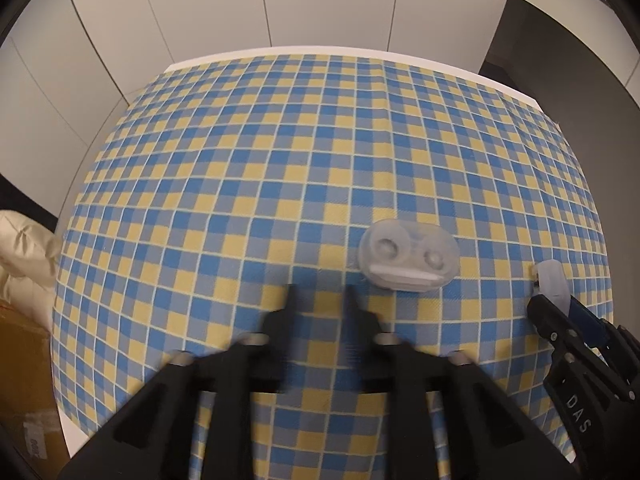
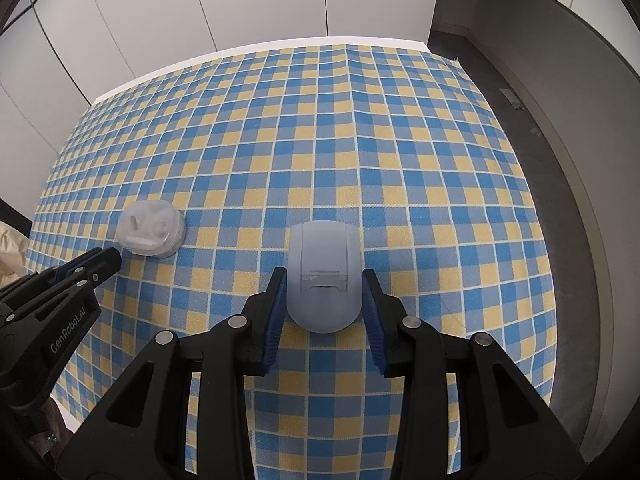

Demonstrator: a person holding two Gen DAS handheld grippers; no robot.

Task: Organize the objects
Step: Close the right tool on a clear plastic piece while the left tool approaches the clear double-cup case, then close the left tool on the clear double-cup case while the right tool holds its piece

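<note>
A checked cloth (image 2: 360, 140) is covering the table, and a white wall (image 1: 240, 8) is standing past its far edge. In the left wrist view, a cream bag (image 1: 24, 256) is sitting off the table at nine o'clock, above a cardboard box (image 1: 20, 360). The left gripper (image 1: 320, 296) is pointing down at bare cloth, blurred, its jaws narrow with nothing between them. A clear case (image 1: 408, 260) is lying flat on the cloth at one o'clock of its tips, just beyond them and untouched. In the right wrist view, that case (image 2: 152, 232) is sitting at ten o'clock, with the left gripper (image 2: 108, 262) just beside it. The right gripper (image 2: 324, 284) is clamping a grey lid (image 2: 324, 276) by its two sides, its blue pads (image 2: 276, 312) pressing on it. Grey floor (image 2: 560, 160) is lying at three o'clock.
</note>
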